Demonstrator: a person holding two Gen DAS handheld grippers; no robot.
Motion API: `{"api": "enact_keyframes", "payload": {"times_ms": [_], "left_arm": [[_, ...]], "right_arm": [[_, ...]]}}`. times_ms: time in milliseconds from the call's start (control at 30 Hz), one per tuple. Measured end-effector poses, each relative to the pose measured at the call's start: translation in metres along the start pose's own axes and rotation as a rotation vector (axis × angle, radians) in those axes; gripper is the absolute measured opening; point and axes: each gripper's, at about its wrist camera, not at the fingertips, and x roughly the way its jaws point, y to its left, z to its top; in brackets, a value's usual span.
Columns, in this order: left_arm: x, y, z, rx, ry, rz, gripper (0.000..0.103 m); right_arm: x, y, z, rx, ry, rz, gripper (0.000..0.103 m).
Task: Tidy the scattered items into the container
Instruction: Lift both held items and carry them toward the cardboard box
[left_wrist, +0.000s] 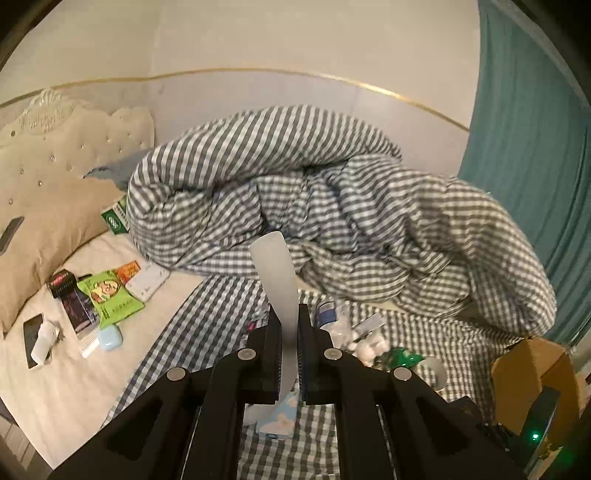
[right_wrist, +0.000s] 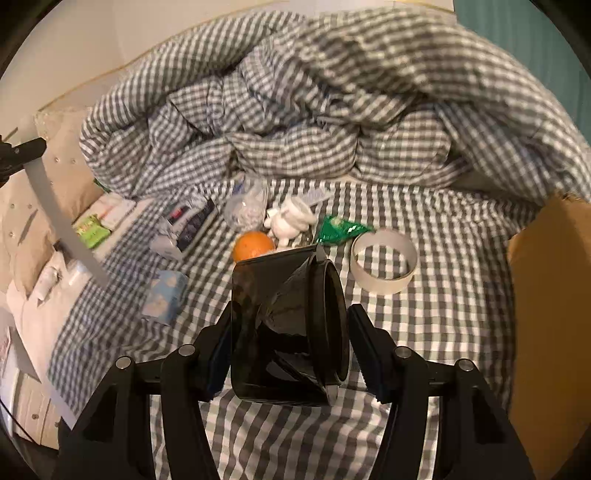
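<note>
My left gripper is shut on a long flat grey-white shoehorn that sticks up above the bed; the same shoehorn shows at the left of the right wrist view. My right gripper holds a black plastic-wrapped roll between its fingers, above the checked sheet. A brown cardboard box stands at the right edge; it also shows in the left wrist view. Scattered on the sheet are an orange, a white toy figure, a green packet, a tape ring and a blue tissue pack.
A bunched grey checked duvet fills the far side of the bed. Near the beige pillow lie a phone, a green snack packet, a blue earbud case and a dark box. A teal curtain hangs right.
</note>
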Motion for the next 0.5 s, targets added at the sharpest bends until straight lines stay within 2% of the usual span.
{"api": "enact_keyframes", "payload": {"times_ms": [500], "left_arm": [[-0.058,-0.075,-0.001,0.105,-0.068,-0.090,0.006]], "right_arm": [[-0.109,-0.028,0.013,0.018,-0.175,-0.023,0.058]]}}
